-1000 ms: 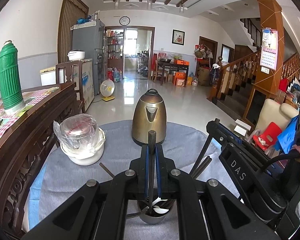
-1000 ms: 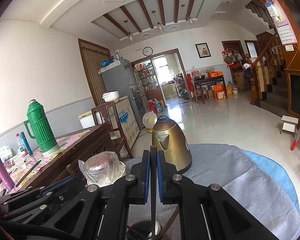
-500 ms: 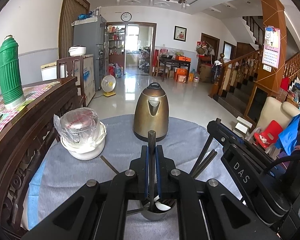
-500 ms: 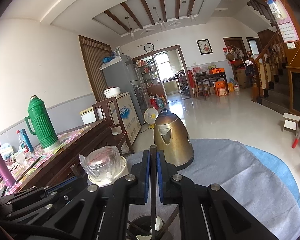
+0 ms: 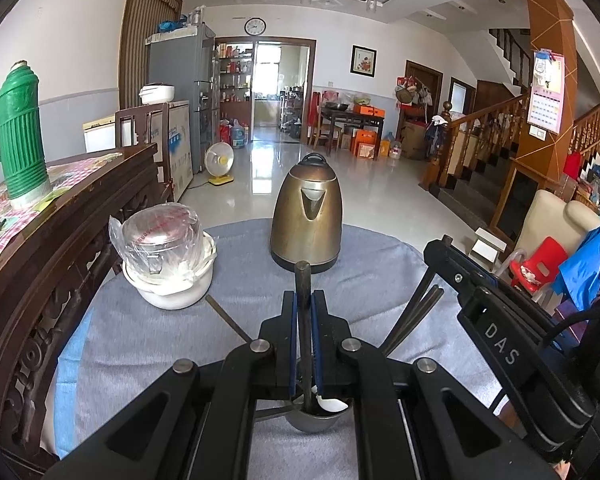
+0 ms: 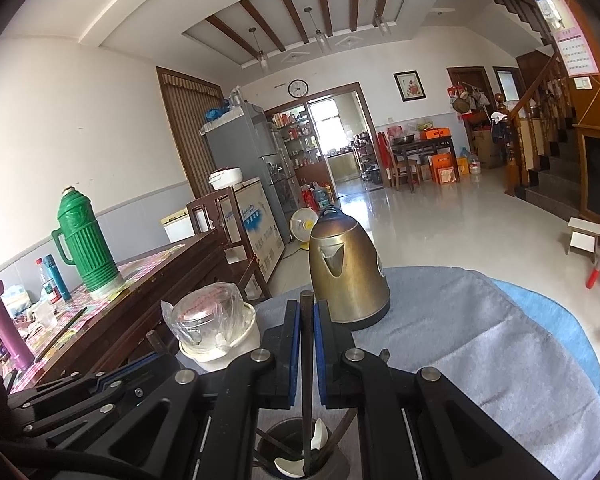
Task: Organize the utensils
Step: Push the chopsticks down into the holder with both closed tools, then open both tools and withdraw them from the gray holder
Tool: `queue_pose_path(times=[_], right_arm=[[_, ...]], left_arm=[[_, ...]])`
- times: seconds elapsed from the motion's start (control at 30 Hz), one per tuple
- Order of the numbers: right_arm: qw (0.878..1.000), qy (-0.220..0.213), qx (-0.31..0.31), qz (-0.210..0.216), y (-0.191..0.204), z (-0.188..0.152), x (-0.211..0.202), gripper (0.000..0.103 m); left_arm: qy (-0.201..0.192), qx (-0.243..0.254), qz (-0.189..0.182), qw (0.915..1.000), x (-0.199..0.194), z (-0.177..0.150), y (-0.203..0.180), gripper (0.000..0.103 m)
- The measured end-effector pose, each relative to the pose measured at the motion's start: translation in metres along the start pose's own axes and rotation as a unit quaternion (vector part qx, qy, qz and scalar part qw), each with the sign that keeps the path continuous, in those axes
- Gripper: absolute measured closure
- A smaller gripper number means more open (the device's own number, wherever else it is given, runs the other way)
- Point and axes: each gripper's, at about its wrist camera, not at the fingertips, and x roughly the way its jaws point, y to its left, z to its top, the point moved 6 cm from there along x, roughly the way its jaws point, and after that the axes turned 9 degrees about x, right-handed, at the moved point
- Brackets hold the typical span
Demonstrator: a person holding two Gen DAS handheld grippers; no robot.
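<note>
Item: 2 dark chopsticks — left tool (image 5: 304, 304) clamped on one (image 5: 302, 280), right tool (image 6: 307, 312) on another (image 6: 306, 304), lower ends in the holder cup (image 6: 300, 448) on the bench (image 6: 480, 340), seemingly for upright storage.

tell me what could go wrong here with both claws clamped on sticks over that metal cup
1. The left claw and right claw are each shut on a dark utensil handle angled into the metal cup; pushing sideways may tip it.
2. The cup already holds a white spoon and other sticks, so the handles might jam.
</note>
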Motion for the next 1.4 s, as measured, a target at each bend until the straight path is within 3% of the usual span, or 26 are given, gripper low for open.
queue_pose_path(times=[0.37, 0.63, 0.7, 0.77, 0.83, 0.9, 1.03, 1.2, 1.4], right_arm=[[1.0, 0.018, 0.012, 0.004, -0.003, -0.007, 0.001, 0.092], [0.998, 0.043, 0.052, 0.012, -0.014, -0.009, 0.0, 0.092], [0.997, 0.047, 0.065, 0.013, -0.018, -0.009, -0.001, 0.091], [0.996, 0.049, 0.078, 0.015, -0.022, -0.009, -0.003, 0.091], [0.994, 0.05, 0.091, 0.021, -0.027, -0.009, -0.006, 0.09], [0.994, 0.048, 0.1, 0.024, -0.031, -0.008, -0.009, 0.087], [0.992, 0.04, 0.118, 0.03, -0.04, -0.006, -0.018, 0.082], [0.989, 0.025, 0.14, 0.033, -0.05, -0.004, -0.036, 0.069], [0.989, 0.025, 0.143, 0.022, -0.058, -0.012, -0.055, 0.068]], left_arm=[[0.012, 0.0, -0.013, 0.9998, 0.002, -0.006, 0.002, 0.096], [0.006, 0.011, 0.007, 0.9999, -0.008, -0.007, 0.004, 0.092], [0.008, 0.013, 0.013, 0.9998, -0.01, -0.008, 0.005, 0.087], [0.005, 0.016, 0.021, 0.9996, -0.014, -0.009, 0.006, 0.064], [-0.004, 0.02, 0.033, 0.9992, -0.021, -0.009, 0.008, 0.053], [-0.012, 0.025, 0.04, 0.9988, -0.028, -0.01, 0.009, 0.051], [-0.023, 0.037, 0.056, 0.9975, -0.044, -0.011, 0.009, 0.035], [-0.024, 0.063, 0.069, 0.9954, -0.061, -0.023, 0.001, 0.03], [-0.007, 0.075, 0.054, 0.9957, -0.075, -0.047, -0.011, 0.022]])
